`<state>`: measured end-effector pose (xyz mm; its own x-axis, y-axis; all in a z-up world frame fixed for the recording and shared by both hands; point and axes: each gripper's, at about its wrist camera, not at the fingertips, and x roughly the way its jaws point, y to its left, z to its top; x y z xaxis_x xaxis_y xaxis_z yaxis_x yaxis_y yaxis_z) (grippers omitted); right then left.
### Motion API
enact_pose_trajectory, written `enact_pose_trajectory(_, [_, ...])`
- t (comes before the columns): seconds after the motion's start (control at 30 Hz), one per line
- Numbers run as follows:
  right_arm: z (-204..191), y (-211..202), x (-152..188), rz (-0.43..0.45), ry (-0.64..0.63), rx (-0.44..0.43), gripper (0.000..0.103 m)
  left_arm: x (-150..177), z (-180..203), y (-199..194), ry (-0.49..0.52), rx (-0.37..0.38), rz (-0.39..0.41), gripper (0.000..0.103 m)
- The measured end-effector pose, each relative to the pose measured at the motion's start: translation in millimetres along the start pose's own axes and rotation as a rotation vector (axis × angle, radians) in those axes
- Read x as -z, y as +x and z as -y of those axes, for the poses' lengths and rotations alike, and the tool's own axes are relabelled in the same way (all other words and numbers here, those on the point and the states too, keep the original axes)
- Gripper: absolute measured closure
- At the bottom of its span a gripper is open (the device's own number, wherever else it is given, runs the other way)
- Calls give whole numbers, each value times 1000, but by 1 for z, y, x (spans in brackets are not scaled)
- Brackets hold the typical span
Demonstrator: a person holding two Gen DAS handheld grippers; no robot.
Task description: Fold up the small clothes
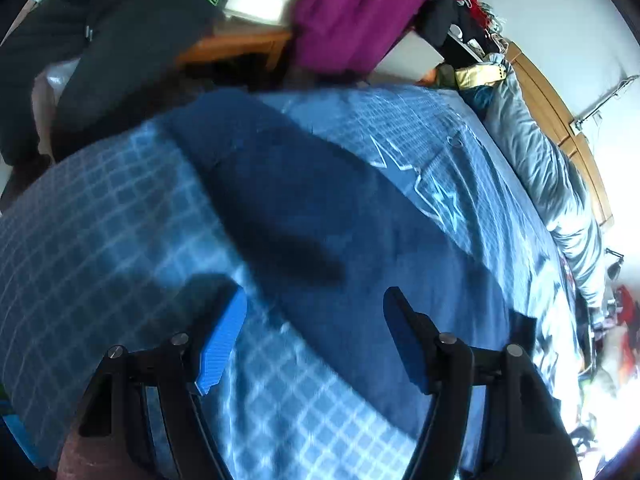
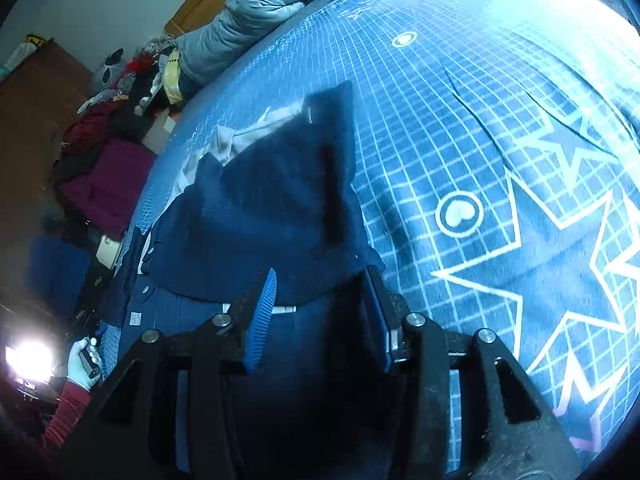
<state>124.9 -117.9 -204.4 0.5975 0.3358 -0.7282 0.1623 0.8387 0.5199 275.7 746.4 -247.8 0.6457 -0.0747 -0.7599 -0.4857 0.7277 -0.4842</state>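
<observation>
A dark navy garment (image 2: 272, 208) lies folded on the blue grid-patterned bedspread (image 2: 460, 92), with a white cloth (image 2: 248, 132) showing behind it. My right gripper (image 2: 320, 286) is open just above its near hem, over more navy fabric with a white label (image 2: 285, 309). In the left wrist view the same navy garment (image 1: 304, 200) stretches across the bedspread (image 1: 100, 220). My left gripper (image 1: 316, 294) hangs wide open above its near end, nothing between its blue fingers (image 1: 224, 336). A gloved hand (image 2: 82, 356) with a red sleeve appears at the lower left of the right wrist view.
A crumpled grey duvet (image 1: 540, 160) lies along the wooden headboard (image 1: 560, 120). A magenta garment (image 1: 356, 12) and a pile of mixed clothes (image 2: 116, 104) sit past the bed's edge. A white box (image 1: 260, 0) rests on a wooden surface there.
</observation>
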Motion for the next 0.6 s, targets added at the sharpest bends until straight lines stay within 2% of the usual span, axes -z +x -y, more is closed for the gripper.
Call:
enact_pose_trajectory(0.07, [-3,-2,-2,14,-4,0,56,-8,5,5,22,-21,17,53])
enact_pose_trajectory(0.1, [-4,-3,-2,22,-3,-5,56,-12,8,6,33,-22,17,98])
enact_pose_trajectory(0.13, [-5,-5,-3,31,-4,-9,56,-15,13,5,37,4,9,103])
enact_pose_trajectory(0.17, [-6,-7,-4,41,-5,-14,56,-14,25,0,60,26,29,103])
enact_pose_trajectory(0.23, [-8,-12,-6,57,-7,-29,56,-5,74,-19,186,81,76,103])
enact_pose_trajectory(0.3, [-8,-17,-9,68,-6,-40,56,15,138,-44,306,206,109,103])
enact_pose_trajectory(0.4, [-4,-28,-12,95,3,-54,56,69,237,-85,475,458,116,102])
enact_pose_trajectory(0.47, [1,-34,-11,107,15,-75,55,123,295,-107,598,633,86,100])
enact_pose_trajectory(0.5, [3,-36,-10,107,21,-88,53,152,317,-113,653,690,69,93])
enact_pose_trajectory(0.53, [5,-37,-9,105,26,-96,47,182,334,-114,693,749,20,83])
enact_pose_trajectory(0.6, [8,-37,-7,99,35,-105,39,230,353,-106,766,803,-100,73])
